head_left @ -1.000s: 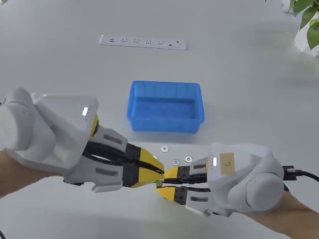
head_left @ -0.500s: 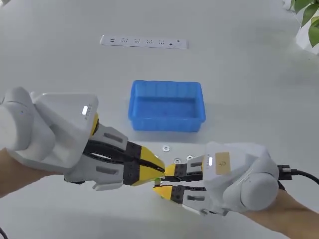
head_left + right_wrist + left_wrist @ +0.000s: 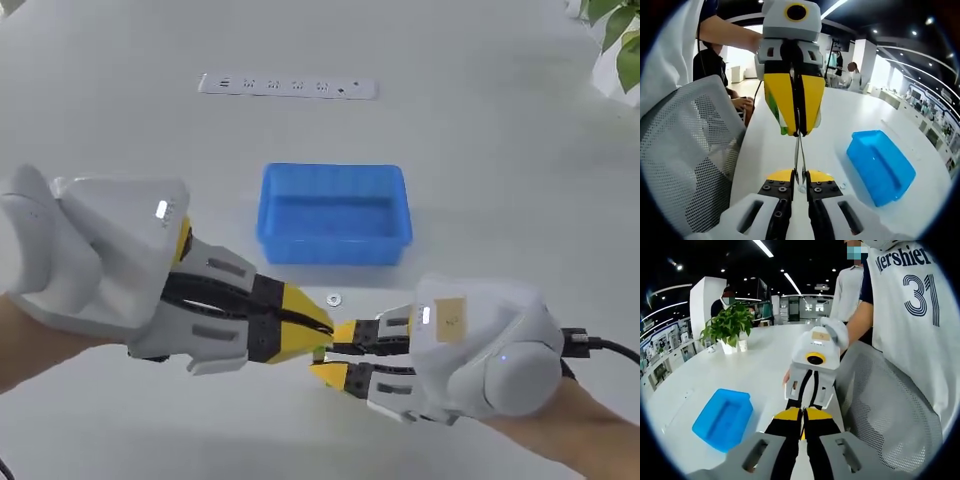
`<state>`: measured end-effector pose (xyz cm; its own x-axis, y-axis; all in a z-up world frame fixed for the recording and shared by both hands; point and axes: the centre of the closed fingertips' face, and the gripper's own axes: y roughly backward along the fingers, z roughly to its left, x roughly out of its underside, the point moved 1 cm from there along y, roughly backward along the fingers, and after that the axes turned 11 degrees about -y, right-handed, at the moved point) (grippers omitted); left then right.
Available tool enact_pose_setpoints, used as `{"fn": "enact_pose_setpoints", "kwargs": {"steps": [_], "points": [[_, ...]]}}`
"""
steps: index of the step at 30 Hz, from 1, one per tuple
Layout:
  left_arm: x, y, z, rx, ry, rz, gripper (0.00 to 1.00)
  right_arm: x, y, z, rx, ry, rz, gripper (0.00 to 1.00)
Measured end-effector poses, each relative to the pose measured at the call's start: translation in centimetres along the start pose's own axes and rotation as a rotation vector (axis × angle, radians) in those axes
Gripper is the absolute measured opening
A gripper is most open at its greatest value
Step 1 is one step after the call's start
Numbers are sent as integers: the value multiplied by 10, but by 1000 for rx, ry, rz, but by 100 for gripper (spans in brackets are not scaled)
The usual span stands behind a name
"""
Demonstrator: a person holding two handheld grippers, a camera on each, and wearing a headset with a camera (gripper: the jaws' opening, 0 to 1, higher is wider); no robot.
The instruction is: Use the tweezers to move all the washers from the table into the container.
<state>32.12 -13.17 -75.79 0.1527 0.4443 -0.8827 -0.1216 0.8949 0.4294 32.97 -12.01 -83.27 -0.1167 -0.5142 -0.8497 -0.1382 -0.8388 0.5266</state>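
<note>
Two hand-held grippers meet tip to tip over a white desk (image 3: 480, 130), with a pair of tweezers (image 3: 798, 150) bridging the small gap between them. The left gripper (image 3: 802, 412) has its yellow fingers (image 3: 782, 107) pressed together on one end of the slim metal tweezers. The right gripper (image 3: 800, 175) pinches the other end between its own fingers (image 3: 780, 176), which stand almost closed around the blades. In the head view a single washer (image 3: 333, 299) lies flat on the desk just beyond the meeting fingertips, between them and the blue container (image 3: 330, 247). The container is a shallow rectangular tray that sits a little farther out, apart from both grippers. It lies to the left of the left gripper's fingers in that gripper's view and to the right of the right gripper's fingers in the other. A white power strip (image 3: 288, 86) lies well beyond the container. A potted plant (image 3: 730, 326) stands far off on the desk past the right gripper.
</note>
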Motion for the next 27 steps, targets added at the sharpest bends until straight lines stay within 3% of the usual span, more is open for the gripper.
{"fn": "enact_pose_setpoints", "kwargs": {"steps": [27], "points": [[13,-6,6,-10,35,-2,5,12,-9,-4,-9,-43,37,11]]}}
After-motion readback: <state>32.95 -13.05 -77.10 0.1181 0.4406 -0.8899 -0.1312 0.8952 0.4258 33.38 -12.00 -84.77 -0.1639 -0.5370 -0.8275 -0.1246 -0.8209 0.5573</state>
